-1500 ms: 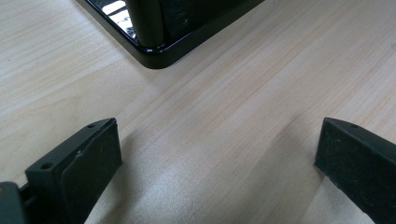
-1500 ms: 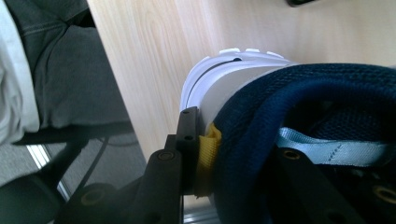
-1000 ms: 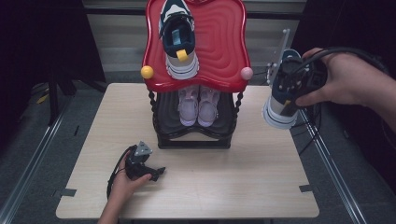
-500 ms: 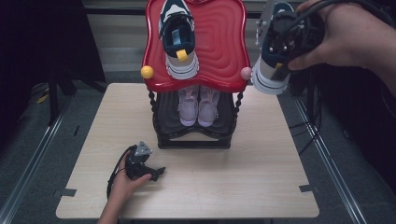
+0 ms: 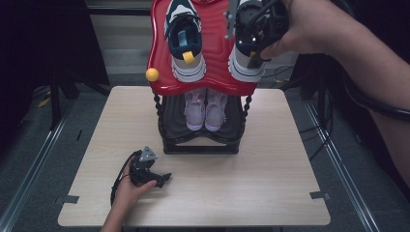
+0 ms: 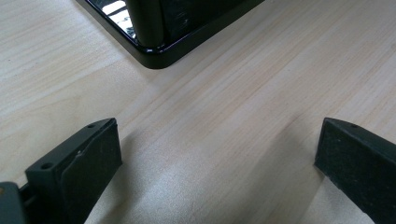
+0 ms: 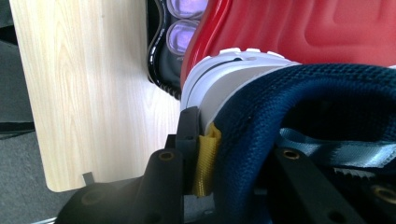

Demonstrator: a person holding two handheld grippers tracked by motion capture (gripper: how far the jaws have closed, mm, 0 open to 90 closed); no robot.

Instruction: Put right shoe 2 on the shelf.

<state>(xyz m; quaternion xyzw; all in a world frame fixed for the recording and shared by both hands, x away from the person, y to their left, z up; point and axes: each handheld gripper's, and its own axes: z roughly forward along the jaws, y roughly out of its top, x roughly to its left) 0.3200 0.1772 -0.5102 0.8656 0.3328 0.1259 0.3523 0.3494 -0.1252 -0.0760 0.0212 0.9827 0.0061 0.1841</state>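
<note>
Pale wood-grain laminate covers the counter (image 5: 270, 193), a rounded rectangle on grey carpet, with dark surroundings and metal rails along both sides. At its far middle stands a rack (image 5: 200, 140): glossy black base, twisted black posts, and a wavy-edged red top tray (image 5: 217, 72) of ribbed plastic with a yellow ball (image 5: 152, 74) at its left corner. One navy-and-white sneaker (image 5: 184, 41) lies on the tray's left half, toe toward the person, long axis running near to far. A second sneaker (image 5: 246, 63) sits over the right half, same heading; whether it rests on the tray is unclear. A lilac pair (image 5: 205, 108) sits on the lower shelf, toes forward.

The right claw (image 5: 251, 36) is clamped on the second sneaker's navy mesh collar beside its yellow heel tab (image 7: 205, 158). The left claw (image 5: 162, 178) rests on the counter near the rack's front-left corner, jaws spread wide, nothing between.
</note>
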